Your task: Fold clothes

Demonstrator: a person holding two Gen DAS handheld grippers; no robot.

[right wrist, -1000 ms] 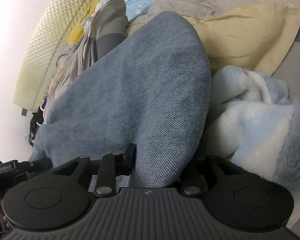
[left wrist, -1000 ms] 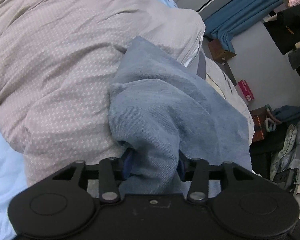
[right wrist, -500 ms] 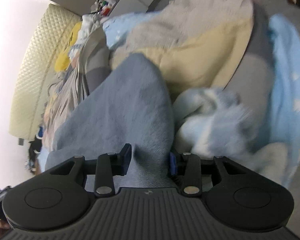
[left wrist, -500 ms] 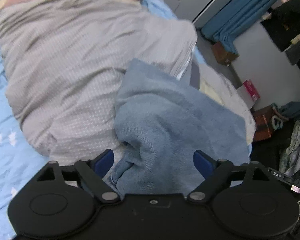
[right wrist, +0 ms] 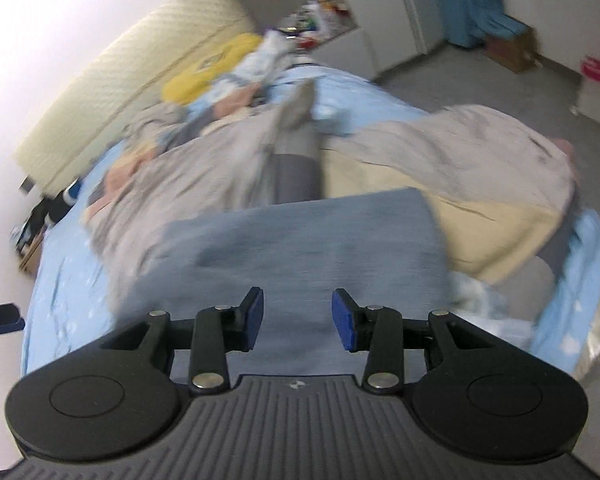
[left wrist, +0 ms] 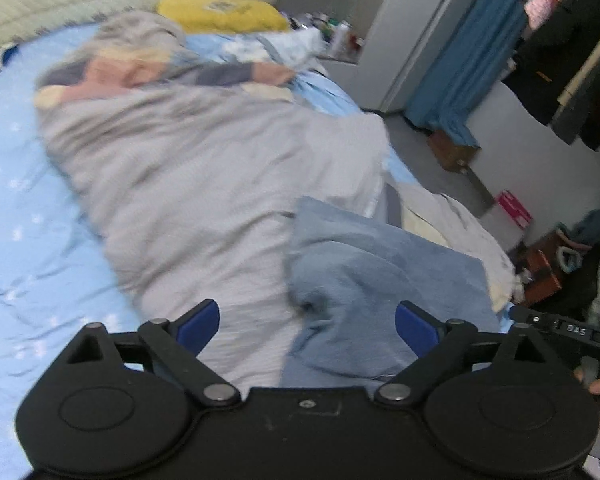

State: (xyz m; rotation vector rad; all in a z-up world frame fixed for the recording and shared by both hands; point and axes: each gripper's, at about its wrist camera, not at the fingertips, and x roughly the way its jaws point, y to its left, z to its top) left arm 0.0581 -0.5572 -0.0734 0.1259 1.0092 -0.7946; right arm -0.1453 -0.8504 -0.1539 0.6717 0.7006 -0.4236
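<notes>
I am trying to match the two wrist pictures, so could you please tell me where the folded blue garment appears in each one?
Left wrist view: the blue garment lies lower right of centre, just beyond the open left gripper.
Right wrist view: it spans the middle, just beyond the open right gripper.
Shared landmark: the yellow pillow by the headboard.

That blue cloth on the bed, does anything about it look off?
The blue cloth lies on the grey duvet, bunched at one end rather than flat. Both grippers, left and right, are open, holding nothing.
</notes>
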